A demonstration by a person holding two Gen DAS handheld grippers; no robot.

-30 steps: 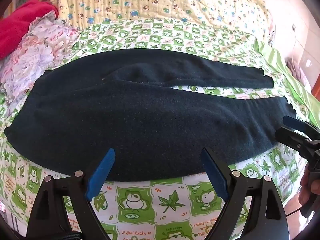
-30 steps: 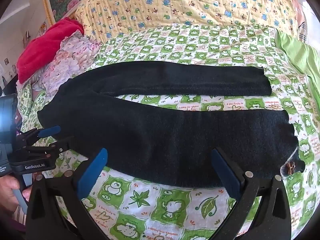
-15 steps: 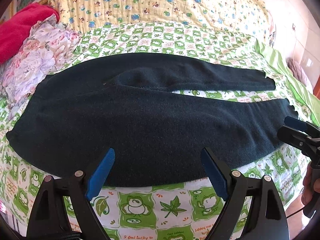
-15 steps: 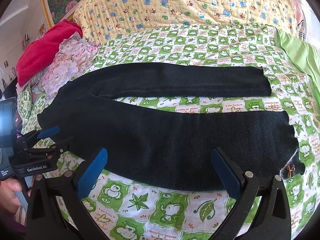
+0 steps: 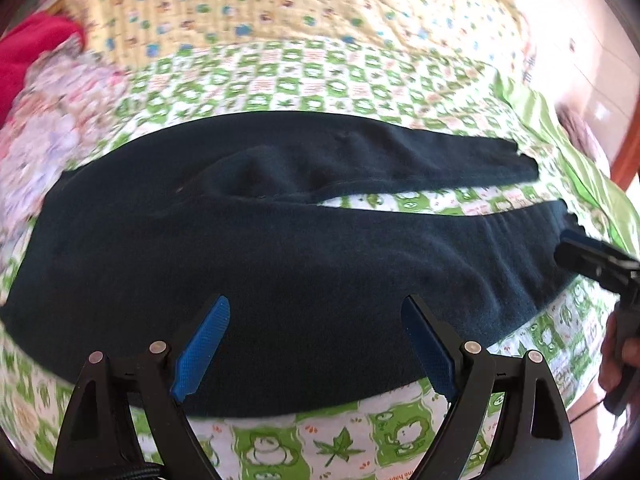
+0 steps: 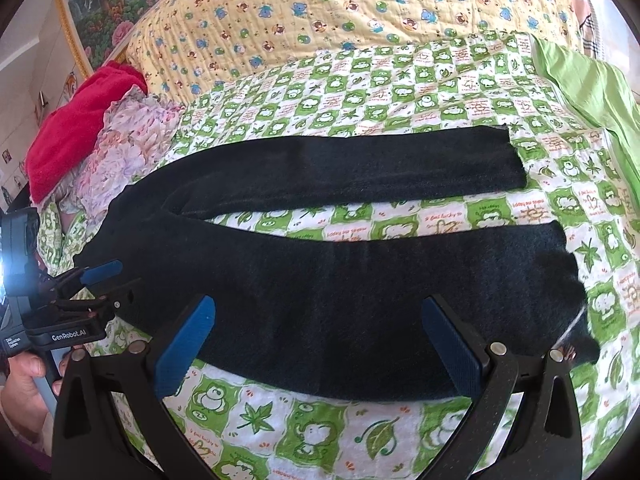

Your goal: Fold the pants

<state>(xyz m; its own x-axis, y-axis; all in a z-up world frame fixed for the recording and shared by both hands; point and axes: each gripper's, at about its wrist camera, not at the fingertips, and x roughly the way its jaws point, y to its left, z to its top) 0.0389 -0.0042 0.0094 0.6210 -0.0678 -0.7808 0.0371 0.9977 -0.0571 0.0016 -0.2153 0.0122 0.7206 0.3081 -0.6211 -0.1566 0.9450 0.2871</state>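
Grippers first: your left gripper (image 5: 316, 340) has its blue pads spread wide, nothing between them, and it now sits lower and closer over the near hem edge of the pants (image 5: 280, 248) than half a second ago. That view is motion-blurred, so you're moving fast. Your right gripper (image 6: 320, 344) is also spread apart and empty; it hovers over the near leg toward the cuff end and has barely shifted.

Pants: dark, laid flat across the frog-print sheet (image 6: 288, 428), waist at 9 o'clock, both cuffs at 3 o'clock. The near leg (image 6: 380, 300) spans 6 o'clock; the far leg (image 6: 340, 172) lies beyond it at 12 o'clock, with a wedge of sheet showing between the two. No fold made yet. The cloth looks unmoved since the earlier frames.

Meaning: only your left hand has closed in, so this reads as the approach to a first pinch on the near edge, likely to carry the near leg over the far one. You'd want both pads down on the fabric edge, not on the sheet.

Farther out: floral cloth (image 6: 120, 148) and red cloth (image 6: 76, 120) bunch at 10 o'clock; yellow quilt (image 6: 320, 12) at 12 o'clock; green cloth (image 6: 592, 88) at 2 o'clock.
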